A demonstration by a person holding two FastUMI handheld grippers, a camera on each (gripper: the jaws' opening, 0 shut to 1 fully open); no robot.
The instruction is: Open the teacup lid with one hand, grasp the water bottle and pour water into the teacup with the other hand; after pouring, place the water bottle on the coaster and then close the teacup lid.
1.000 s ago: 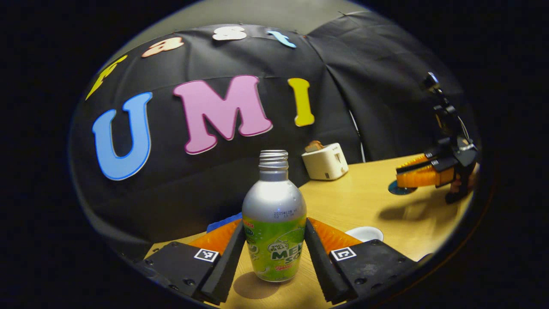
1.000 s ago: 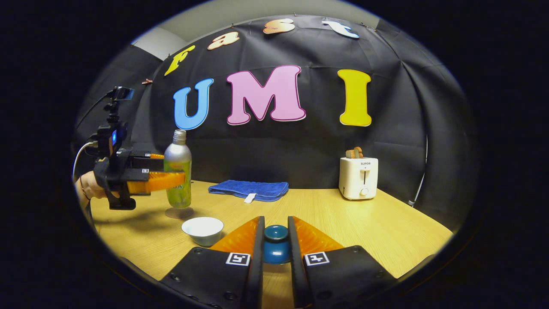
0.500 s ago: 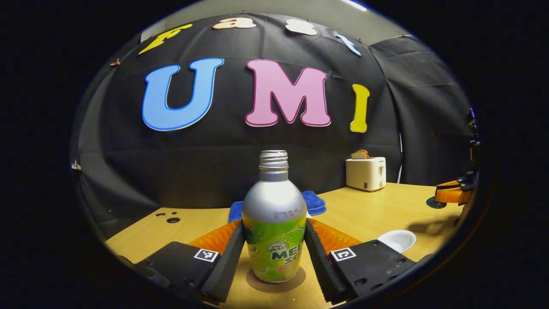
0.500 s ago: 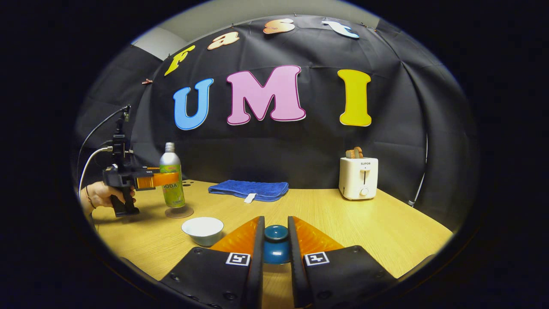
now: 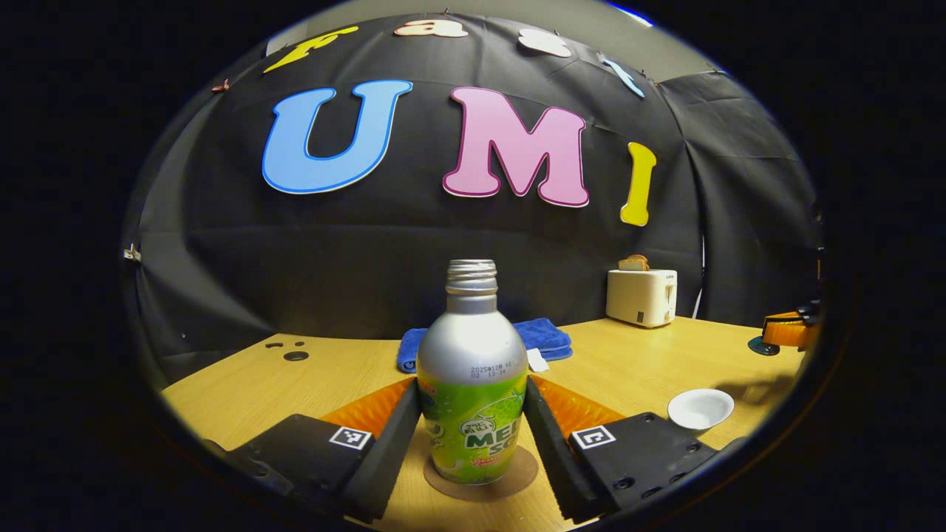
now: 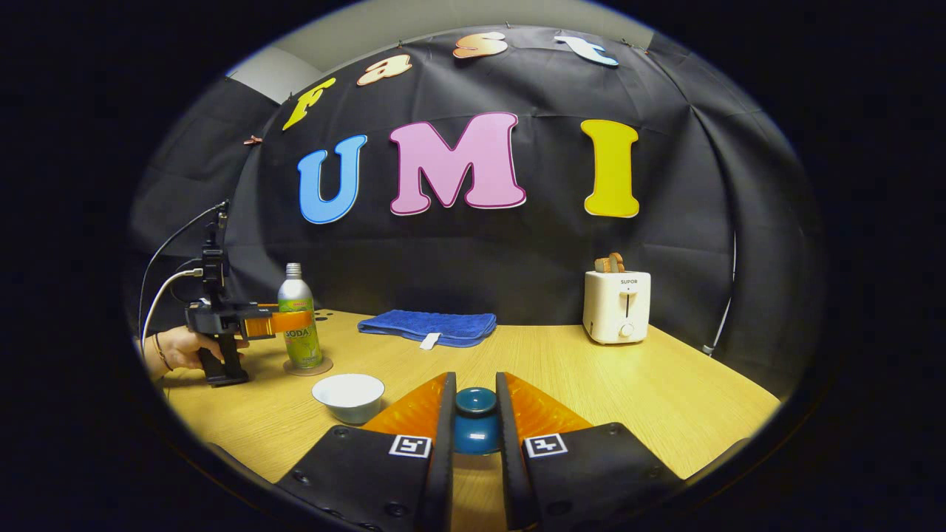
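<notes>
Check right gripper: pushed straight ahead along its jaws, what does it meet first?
The right gripper is already shut on the round blue teacup lid. Beyond that, bare wooden table, then probably the black cloth wall; the folded blue towel lies slightly left of the line. Depth is uncertain.

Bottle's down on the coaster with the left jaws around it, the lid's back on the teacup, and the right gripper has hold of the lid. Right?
Not quite: the lid is not on the teacup. The right gripper view shows the white teacup open on the table, apart from the lid clamped in the right gripper. The rest holds: the bottle stands on the coaster, the left gripper around it.
</notes>
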